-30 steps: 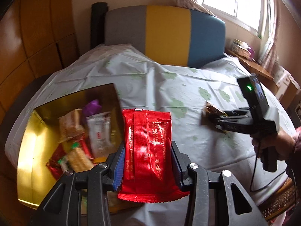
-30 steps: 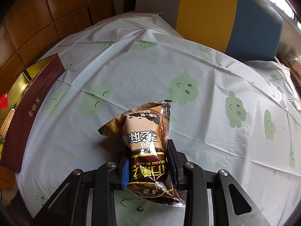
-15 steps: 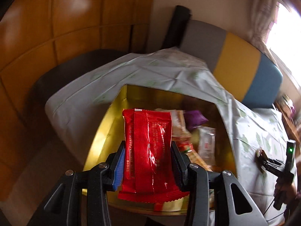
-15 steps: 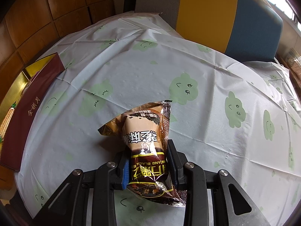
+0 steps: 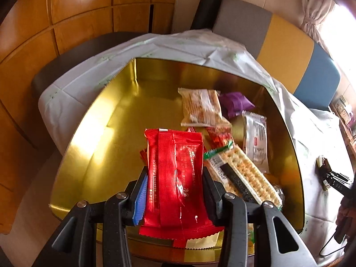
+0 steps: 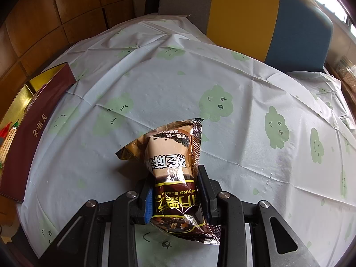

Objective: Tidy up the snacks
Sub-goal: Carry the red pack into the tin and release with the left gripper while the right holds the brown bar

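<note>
My left gripper [image 5: 174,191] is shut on a red snack packet [image 5: 175,178] and holds it over the near part of the open gold box [image 5: 106,120]. Several snacks lie in the box's right half: a long cracker pack [image 5: 244,175], a white packet [image 5: 255,138], a beige packet [image 5: 201,109] and a purple one [image 5: 235,103]. My right gripper [image 6: 175,195] is shut on a brown and gold snack bag [image 6: 173,158] just above the tablecloth. It also shows in the left wrist view [image 5: 327,175], right of the box.
The white tablecloth [image 6: 244,84] with green cloud faces covers the round table. The box's dark red wall [image 6: 37,124] stands at the left of the right wrist view. A grey, yellow and blue chair back [image 6: 244,11] stands behind the table. Wood panelling [image 5: 66,22] lies beyond the box.
My left gripper has swung left with the red packet, from over the tablecloth beside the box to over the box's inside. My right gripper and its brown bag have stayed still.
</note>
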{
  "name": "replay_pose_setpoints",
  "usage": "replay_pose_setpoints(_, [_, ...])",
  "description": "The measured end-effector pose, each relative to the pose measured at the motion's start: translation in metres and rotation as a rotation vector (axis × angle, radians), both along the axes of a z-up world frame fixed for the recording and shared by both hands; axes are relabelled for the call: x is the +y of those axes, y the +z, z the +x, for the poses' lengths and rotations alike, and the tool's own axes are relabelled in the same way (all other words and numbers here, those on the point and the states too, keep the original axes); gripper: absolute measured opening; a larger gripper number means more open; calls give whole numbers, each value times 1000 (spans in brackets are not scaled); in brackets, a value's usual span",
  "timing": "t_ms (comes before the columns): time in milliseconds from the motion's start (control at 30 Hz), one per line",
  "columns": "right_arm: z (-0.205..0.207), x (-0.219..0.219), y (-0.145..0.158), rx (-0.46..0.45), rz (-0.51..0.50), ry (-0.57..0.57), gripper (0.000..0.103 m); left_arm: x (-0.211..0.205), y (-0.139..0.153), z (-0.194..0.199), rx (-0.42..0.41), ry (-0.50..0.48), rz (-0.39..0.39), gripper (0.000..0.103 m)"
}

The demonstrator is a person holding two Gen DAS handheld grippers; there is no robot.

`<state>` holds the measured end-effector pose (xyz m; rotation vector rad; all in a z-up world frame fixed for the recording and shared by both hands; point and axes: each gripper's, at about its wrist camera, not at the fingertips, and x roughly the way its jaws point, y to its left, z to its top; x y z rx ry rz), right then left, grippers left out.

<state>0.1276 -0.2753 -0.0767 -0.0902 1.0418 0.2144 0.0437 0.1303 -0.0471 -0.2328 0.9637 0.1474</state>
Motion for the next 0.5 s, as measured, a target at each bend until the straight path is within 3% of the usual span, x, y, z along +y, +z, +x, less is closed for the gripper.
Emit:
replay_pose_setpoints(233, [-1, 0, 0, 1, -2, 0, 34, -2, -9, -1, 29, 14, 36, 49])
replay_pose_setpoints(500, [-1, 0, 0, 0, -5, 0, 34, 0, 2, -9, -6, 32, 77, 51])
